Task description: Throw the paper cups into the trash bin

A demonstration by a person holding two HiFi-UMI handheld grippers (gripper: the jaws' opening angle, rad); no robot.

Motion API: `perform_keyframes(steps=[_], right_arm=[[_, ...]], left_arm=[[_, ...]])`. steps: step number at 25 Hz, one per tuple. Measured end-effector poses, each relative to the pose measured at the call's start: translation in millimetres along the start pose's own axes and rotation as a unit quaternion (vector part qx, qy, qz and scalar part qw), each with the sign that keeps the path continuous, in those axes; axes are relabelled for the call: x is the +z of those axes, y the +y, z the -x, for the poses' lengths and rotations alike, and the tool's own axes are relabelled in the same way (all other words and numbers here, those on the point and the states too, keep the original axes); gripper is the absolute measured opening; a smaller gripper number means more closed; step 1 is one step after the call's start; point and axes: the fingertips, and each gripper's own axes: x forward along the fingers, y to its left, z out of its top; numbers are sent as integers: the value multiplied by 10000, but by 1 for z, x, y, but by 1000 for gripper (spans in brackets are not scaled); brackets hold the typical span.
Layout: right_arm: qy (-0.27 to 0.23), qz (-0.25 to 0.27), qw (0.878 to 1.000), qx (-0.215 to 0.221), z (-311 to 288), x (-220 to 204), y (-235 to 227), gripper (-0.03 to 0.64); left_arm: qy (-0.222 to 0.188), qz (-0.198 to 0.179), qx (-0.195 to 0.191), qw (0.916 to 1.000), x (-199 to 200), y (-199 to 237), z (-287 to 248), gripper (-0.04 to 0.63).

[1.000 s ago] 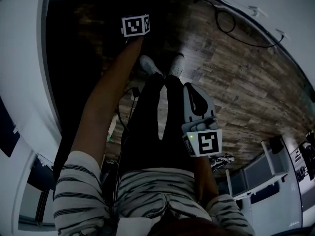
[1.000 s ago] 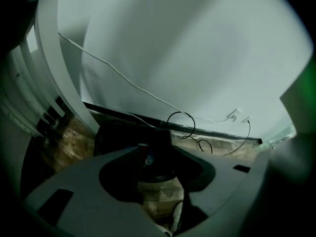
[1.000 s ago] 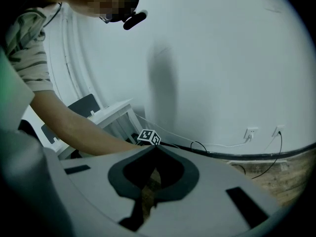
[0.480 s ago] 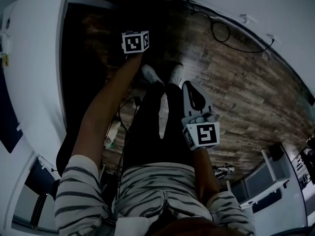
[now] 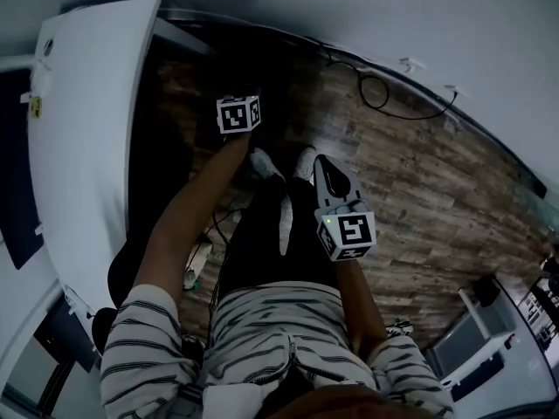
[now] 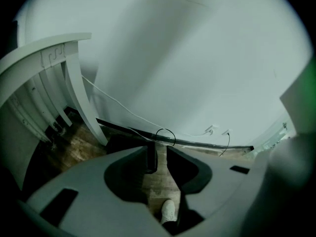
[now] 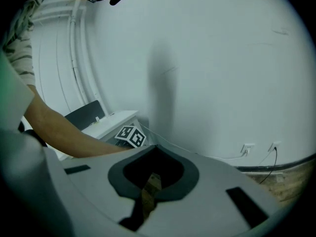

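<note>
- Cups were in none of my views, and neither was a bin, so I could not say where either stood.
- The left hand-held gripper [image 6: 159, 152] had just been closing. Only a narrow gap was left, with nothing in it; the floor [image 6: 158, 181] and the person's shoe [image 6: 169, 211] showed through.
- The right hand-held gripper [image 7: 155, 149] had its jaws together at the tips and was empty.
- Since a second ago both had risen and the head view had lifted. More wall [image 5: 393, 16] showed, and the far end of the white bench [image 5: 87, 103] had come into frame.
- With both empty, I judged no cup was on its way to the bin. The next move called for finding one and reopening the jaws.
</note>
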Motion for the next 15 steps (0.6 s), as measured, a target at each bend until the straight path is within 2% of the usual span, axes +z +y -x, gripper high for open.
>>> perform_keyframes(steps=[2,6,15], right_arm=[[-32,34,10000,15,7,9,3,9],[-146,141,9997,108,15,32,8,9],[-428,449,9977,263,35,82,23,9]], left_arm=[[-80,66,-86,9999,1,-7,15,127],[-373,512,-312,9975,22,-24,53,110],[-774,279,-611,9947,47,-60,133,94]])
